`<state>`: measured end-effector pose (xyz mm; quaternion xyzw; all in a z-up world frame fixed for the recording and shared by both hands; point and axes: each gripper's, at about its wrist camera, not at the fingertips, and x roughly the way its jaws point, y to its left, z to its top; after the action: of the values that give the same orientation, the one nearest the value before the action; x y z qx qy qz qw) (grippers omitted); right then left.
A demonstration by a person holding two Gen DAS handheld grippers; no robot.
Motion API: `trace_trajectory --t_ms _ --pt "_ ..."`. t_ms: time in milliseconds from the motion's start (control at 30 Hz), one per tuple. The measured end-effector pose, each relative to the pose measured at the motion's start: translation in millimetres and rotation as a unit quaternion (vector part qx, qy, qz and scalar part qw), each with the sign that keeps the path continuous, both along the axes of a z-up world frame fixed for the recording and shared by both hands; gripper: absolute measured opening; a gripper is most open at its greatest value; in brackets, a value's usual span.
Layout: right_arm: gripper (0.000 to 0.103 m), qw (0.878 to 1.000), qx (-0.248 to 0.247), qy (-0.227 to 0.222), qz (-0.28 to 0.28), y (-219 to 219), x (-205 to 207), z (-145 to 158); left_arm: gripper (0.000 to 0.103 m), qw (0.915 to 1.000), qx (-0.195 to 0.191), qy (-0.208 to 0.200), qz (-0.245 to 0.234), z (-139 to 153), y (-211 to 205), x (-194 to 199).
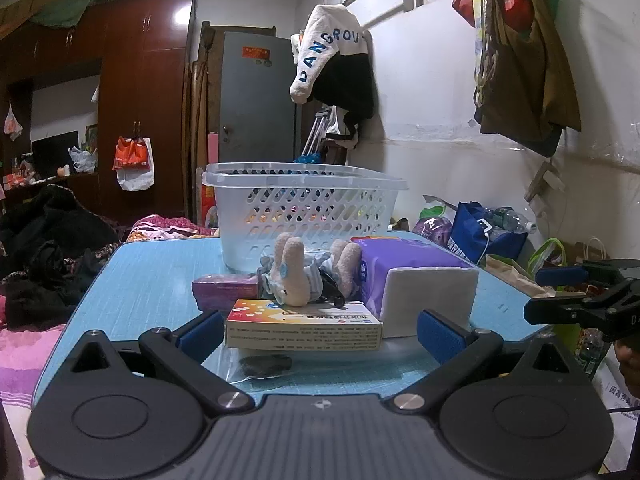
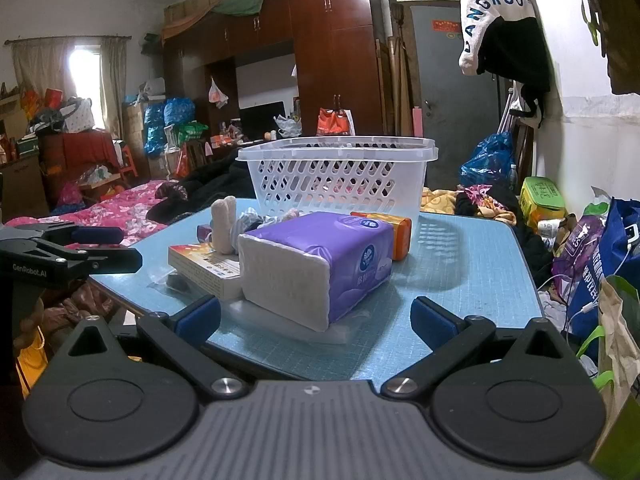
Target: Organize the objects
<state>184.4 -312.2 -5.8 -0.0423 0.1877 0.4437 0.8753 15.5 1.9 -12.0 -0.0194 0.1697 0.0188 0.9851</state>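
Blue pads tip both of our tools, and both stand wide apart with nothing between them. Our left gripper [image 1: 320, 334] hangs at the near edge of the blue table [image 1: 152, 280]; just ahead of its gap lies a flat medicine box [image 1: 303, 330], not touched by either pad, with a small dark object [image 1: 266, 364] under its front edge. Our right gripper [image 2: 316, 316] is equally spread and faces the white end of a purple tissue pack [image 2: 316, 264], which sits between the line of its fingers but clear of them. Behind the box a plush rabbit [image 1: 290, 276] lies on its back, a small purple box [image 1: 224, 286] to its left. An orange box [image 2: 394, 232] rests behind the tissue pack. Farthest back on the table stands a white slotted basket [image 2: 340, 176]; we cannot tell what is in it.
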Motion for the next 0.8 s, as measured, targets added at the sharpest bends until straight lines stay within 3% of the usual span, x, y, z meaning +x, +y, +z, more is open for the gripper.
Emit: trace_trajectory --t_ms 800 --pt "0.103 1.000 -0.003 -0.001 0.000 0.3 0.4 -1.0 0.103 1.0000 0.001 0.001 0.003 -1.7 1.0 1.5"
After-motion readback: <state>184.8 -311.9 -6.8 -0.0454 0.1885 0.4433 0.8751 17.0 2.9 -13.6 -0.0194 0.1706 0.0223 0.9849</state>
